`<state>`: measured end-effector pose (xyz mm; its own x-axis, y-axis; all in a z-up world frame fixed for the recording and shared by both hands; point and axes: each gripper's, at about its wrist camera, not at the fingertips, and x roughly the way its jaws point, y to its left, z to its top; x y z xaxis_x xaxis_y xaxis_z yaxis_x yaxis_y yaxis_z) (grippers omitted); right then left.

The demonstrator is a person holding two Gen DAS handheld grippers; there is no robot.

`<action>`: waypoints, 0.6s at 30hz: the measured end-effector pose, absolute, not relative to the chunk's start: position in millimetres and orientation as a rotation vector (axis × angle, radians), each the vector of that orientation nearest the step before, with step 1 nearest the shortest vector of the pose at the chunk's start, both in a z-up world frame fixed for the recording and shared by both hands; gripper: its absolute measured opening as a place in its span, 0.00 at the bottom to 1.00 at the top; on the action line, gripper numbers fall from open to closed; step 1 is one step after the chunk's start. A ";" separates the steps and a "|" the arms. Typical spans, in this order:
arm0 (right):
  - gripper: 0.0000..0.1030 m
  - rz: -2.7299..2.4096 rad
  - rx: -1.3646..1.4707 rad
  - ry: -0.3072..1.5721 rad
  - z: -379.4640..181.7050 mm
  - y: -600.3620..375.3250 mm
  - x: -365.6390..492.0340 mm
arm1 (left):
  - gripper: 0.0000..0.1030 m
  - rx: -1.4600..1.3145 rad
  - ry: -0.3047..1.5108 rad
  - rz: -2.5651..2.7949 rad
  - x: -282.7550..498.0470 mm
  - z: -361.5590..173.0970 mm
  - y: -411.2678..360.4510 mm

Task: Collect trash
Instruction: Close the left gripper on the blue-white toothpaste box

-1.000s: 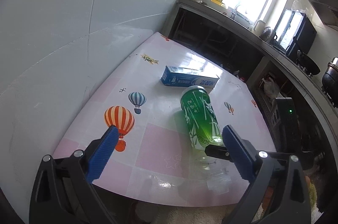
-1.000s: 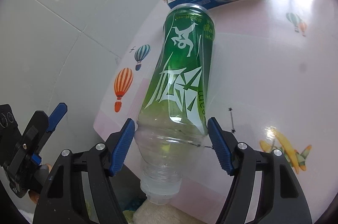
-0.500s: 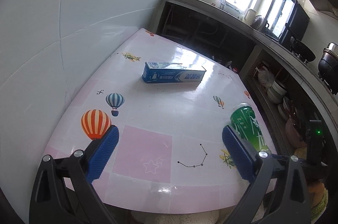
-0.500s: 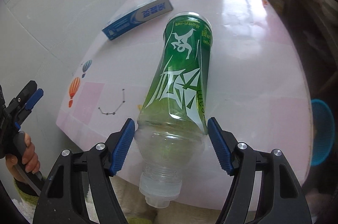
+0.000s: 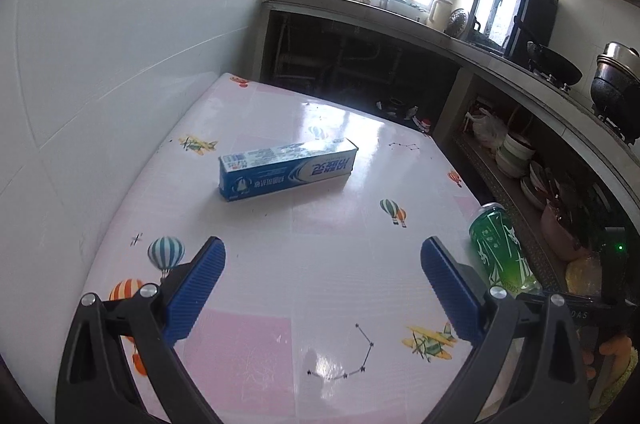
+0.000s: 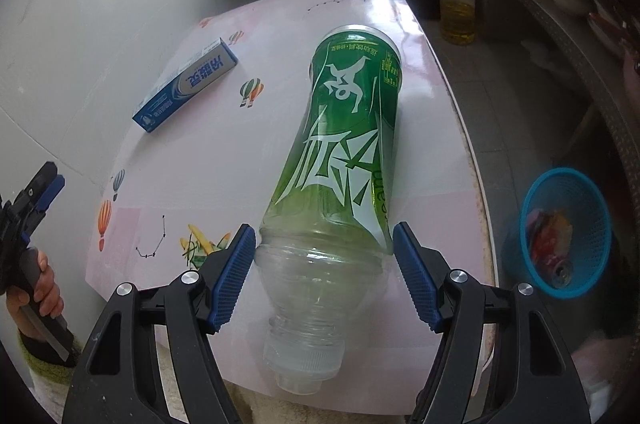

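Observation:
My right gripper (image 6: 324, 256) is shut on a green-labelled plastic bottle (image 6: 344, 152), gripping its clear shoulder, neck toward the camera, held above the table's right edge. The bottle also shows at the right in the left wrist view (image 5: 500, 248). A blue toothpaste box (image 5: 286, 168) lies on the table's middle, also seen in the right wrist view (image 6: 186, 84). My left gripper (image 5: 320, 288) is open and empty above the near part of the table (image 5: 320, 304). A blue mesh basket (image 6: 560, 232) with some trash stands on the floor to the right.
The table has a glossy pink cloth with balloon and plane prints and stands against a white tiled wall (image 5: 100, 64). A kitchen counter (image 5: 460, 40) with shelves of bowls runs behind and right. A yellow oil bottle (image 6: 456, 8) stands on the floor.
My right gripper has carried the bottle off the table's middle to the right, so the blue basket has come into view. My left gripper has moved forward toward the toothpaste box.

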<state>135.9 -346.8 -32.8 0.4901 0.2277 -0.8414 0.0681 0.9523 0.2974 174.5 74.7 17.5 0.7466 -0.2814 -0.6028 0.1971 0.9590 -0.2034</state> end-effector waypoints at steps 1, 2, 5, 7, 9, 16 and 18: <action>0.65 0.102 0.314 1.057 -29.4 -353.9 130.8 | 0.93 -0.119 0.671 -0.277 182.5 19.5 70.7; 0.65 0.107 0.318 1.055 -30.2 -354.0 131.7 | 0.93 -0.107 0.660 -0.291 193.0 21.2 66.7; 0.65 0.124 0.344 1.051 -30.6 -360.5 130.5 | 0.93 -0.080 0.646 -0.338 226.1 25.7 56.8; 0.65 0.135 0.368 1.047 -30.8 -367.2 126.8 | 0.93 -0.054 0.639 -0.361 252.1 27.5 50.5; 0.65 0.145 0.388 1.043 -31.0 -372.0 124.9 | 0.93 -0.029 0.639 -0.361 277.7 26.7 45.7; 0.65 0.155 0.420 1.042 -31.4 -378.9 126.3 | 0.93 0.203 0.779 -0.412 374.8 -14.4 22.3; 0.65 0.155 0.422 1.042 -31.0 -379.2 126.9 | 0.93 0.337 0.825 -0.404 391.9 -33.9 13.4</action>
<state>126.9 -379.2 -31.0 0.5021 0.3212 -0.8029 0.0730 0.9094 0.4095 391.9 13.4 -33.9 0.6107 -0.2145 -0.7622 0.4713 0.8720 0.1322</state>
